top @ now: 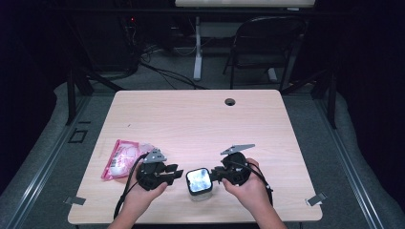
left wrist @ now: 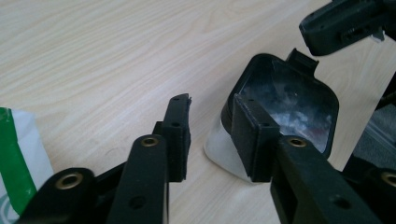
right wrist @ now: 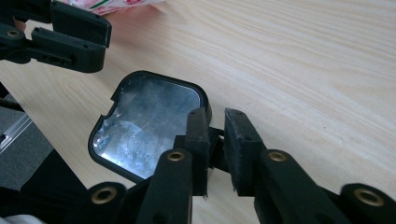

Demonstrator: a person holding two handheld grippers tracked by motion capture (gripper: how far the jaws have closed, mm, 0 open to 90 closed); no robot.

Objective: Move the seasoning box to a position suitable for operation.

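Item: small clear container (top: 199, 182) with black-rimmed lid, stood near the front edge of the wooden table (top: 200, 119), between the two grippers.

Right gripper (right wrist: 215, 140): jaws are drawn nearly together and clamped on a black tab at the lid's edge.

Left gripper (left wrist: 212, 128): jaws are held apart, one pad set against the container's side, the other clear of it.

Pink packet (top: 122, 157): laid left of the left gripper.
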